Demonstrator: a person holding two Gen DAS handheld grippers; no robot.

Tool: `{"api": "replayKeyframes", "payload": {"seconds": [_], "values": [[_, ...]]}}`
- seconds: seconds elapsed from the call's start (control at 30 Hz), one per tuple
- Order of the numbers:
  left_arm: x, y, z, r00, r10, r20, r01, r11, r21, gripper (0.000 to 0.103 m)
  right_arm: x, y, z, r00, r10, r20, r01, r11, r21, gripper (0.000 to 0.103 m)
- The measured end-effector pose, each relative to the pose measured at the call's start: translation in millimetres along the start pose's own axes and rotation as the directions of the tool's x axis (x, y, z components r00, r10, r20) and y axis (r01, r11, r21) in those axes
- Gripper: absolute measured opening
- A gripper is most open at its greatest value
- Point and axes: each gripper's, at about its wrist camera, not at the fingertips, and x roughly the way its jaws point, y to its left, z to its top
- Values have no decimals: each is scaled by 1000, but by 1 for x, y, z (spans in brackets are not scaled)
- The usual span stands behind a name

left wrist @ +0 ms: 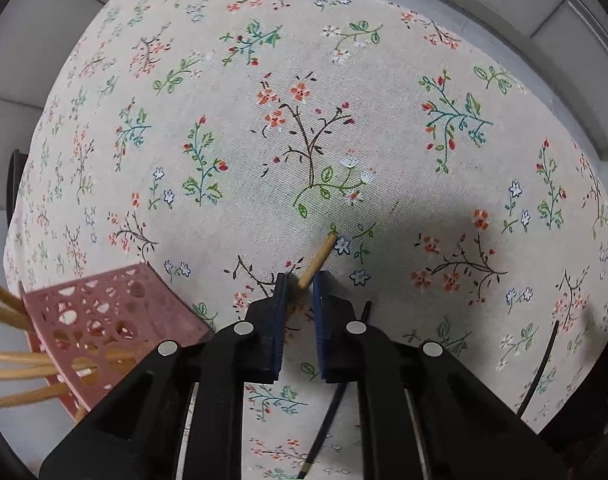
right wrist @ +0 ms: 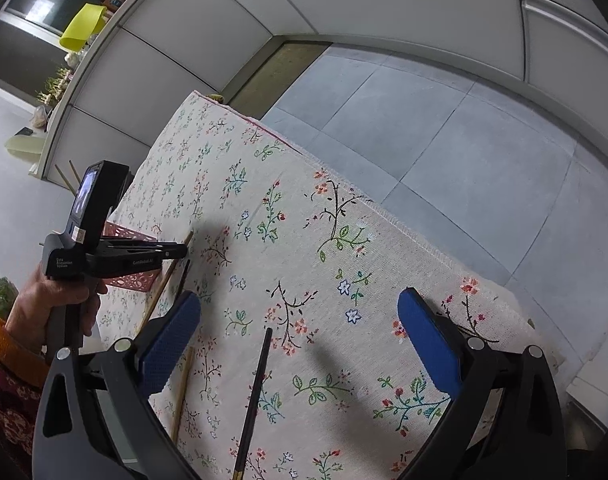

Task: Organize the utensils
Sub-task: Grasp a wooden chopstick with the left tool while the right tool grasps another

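Note:
My left gripper (left wrist: pixel 298 284) is nearly closed around a wooden chopstick (left wrist: pixel 317 261) whose tip pokes up between the blue pads; from the right wrist view the same gripper (right wrist: pixel 180 250) holds that chopstick (right wrist: pixel 166 280) slanting down to the cloth. A pink perforated basket (left wrist: pixel 104 320) sits at lower left with several wooden chopsticks (left wrist: pixel 8 364) in it; it also shows in the right wrist view (right wrist: pixel 130 280). A dark chopstick (left wrist: pixel 325 420) lies under the left gripper. My right gripper (right wrist: pixel 300 344) is wide open above another dark chopstick (right wrist: pixel 256 392). A further wooden chopstick (right wrist: pixel 182 392) lies beside its left finger.
A floral tablecloth (left wrist: pixel 304 140) covers the table; its far edge (right wrist: pixel 383 208) drops to a grey tiled floor (right wrist: pixel 443 128). A third dark chopstick (left wrist: pixel 537 368) lies at right. White cabinets (right wrist: pixel 184 40) stand behind.

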Motion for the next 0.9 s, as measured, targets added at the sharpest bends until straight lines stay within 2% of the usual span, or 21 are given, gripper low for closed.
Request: {"api": "replayKeyframes", "payload": {"seconds": [0.07,0.17,0.27,0.37,0.47,0.57,0.6,0.63,0.73,0.9], "values": [[0,0,-8,999,1,40,1,999,-46,9,1,0,0,1000,-3,-5,3,1000,3,96],[-3,-4,-26,993,45,113,-36,996,-80,6,-2,3,1,1000,-16,18,16,1000,-14,96],[-13,-10,-59,976,76,206,-49,990,-135,5,-4,8,0,999,-29,45,31,998,-48,96],[-43,-12,-96,947,121,298,-67,980,-187,5,1,21,-6,998,-46,35,50,992,-119,96],[-81,-19,-146,910,176,374,-97,970,-222,4,9,41,-18,999,-46,-5,44,981,-186,96],[-117,-27,-197,863,227,452,-99,952,-289,4,12,59,-30,999,-46,-18,41,975,-217,96],[-129,-29,-216,842,244,481,-92,944,-318,4,13,66,-33,999,-42,-33,33,974,-226,96],[-140,-33,-215,829,253,499,-83,938,-338,4,15,75,-36,998,-42,-46,30,972,-234,96],[-164,-32,-261,769,309,559,-36,895,-444,4,25,105,-50,993,-86,-80,58,953,-297,96],[-191,-36,-309,676,403,617,12,831,-556,4,51,154,-74,975,-197,-104,148,921,-360,96]]}}
